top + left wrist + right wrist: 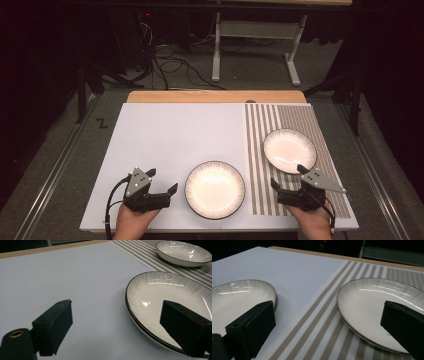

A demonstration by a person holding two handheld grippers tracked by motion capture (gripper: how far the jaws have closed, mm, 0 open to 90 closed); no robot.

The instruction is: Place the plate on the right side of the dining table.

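Observation:
Two white plates with thin dark rims lie on the table. The larger plate [215,189] [170,305] [234,300] rests on the white surface near the front edge. The smaller plate [289,150] [183,252] [382,307] lies on the striped placemat [280,150]. My left gripper [162,181] [115,327] is held open just left of the larger plate, nothing between its jaws. My right gripper [287,176] [327,332] is open too, near the front of the placemat between both plates, empty.
The white tabletop [170,140] has broad free room at left and back. A wooden strip [215,96] runs along the far edge. Beyond it stand a metal table frame [255,45] and floor cables [170,65].

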